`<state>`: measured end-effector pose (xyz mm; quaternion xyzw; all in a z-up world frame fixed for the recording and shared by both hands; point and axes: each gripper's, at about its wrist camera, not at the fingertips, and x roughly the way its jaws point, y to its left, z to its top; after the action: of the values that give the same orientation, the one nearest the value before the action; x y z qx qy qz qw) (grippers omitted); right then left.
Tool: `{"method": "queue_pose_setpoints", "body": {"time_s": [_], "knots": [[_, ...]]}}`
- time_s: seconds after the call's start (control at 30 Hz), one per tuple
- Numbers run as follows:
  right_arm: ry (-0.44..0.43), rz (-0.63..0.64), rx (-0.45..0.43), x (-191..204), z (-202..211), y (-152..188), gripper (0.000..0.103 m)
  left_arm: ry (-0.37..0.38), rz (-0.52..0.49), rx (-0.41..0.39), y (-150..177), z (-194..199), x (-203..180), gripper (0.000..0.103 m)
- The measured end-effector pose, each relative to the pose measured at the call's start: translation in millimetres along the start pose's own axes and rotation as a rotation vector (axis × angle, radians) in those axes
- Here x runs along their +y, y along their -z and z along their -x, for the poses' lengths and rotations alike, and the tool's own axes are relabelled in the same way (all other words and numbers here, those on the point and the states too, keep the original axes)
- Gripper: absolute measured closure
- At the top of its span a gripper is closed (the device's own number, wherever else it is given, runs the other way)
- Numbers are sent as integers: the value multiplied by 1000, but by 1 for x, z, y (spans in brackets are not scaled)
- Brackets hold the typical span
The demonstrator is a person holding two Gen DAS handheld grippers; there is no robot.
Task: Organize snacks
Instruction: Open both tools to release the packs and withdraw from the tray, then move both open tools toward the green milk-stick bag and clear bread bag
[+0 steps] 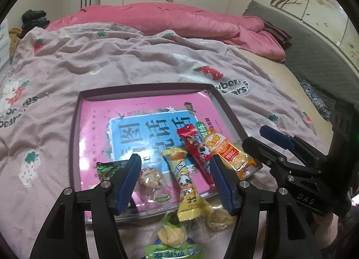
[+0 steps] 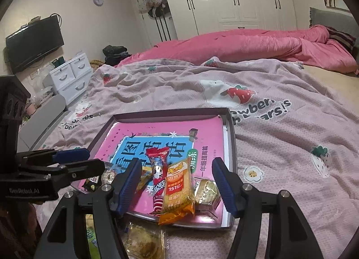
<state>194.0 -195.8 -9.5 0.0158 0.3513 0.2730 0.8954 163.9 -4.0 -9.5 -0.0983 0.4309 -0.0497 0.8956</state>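
Note:
A shallow tray (image 1: pixel 75 124) (image 2: pixel 231 137) with a pink book in it lies on the bed. On its near part lie a red snack stick (image 1: pixel 197 146) (image 2: pixel 158 175), an orange cracker pack (image 1: pixel 231 153) (image 2: pixel 178 193), a yellow cow-print stick (image 1: pixel 185 180), a green packet (image 1: pixel 107 168) and a clear-wrapped round snack (image 1: pixel 150 178). My left gripper (image 1: pixel 175 182) is open above the yellow stick. My right gripper (image 2: pixel 175 184) is open above the orange pack; it also shows at the right of the left wrist view (image 1: pixel 269 140).
Loose snacks lie on the blanket before the tray: a green-and-yellow pack (image 1: pixel 172 238) and round clear-wrapped cakes (image 1: pixel 218 217) (image 2: pixel 141 241). A pink quilt (image 2: pixel 246 45) lies across the far side of the bed. White drawers (image 2: pixel 71 74) stand at the left.

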Motion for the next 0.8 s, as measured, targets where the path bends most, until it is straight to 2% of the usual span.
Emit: {"method": "queue_pose_setpoints", "body": {"time_s": [0.3, 0.53, 0.8], "knots": [[10, 30, -25, 10, 15, 4, 30, -25, -5, -20, 3, 23, 7, 35], [16, 26, -32, 14, 27, 10, 29, -37, 3, -27, 8, 36, 13, 33], [29, 27, -32, 20, 35, 15, 27, -41, -32, -21, 16, 44, 9, 32]]}}
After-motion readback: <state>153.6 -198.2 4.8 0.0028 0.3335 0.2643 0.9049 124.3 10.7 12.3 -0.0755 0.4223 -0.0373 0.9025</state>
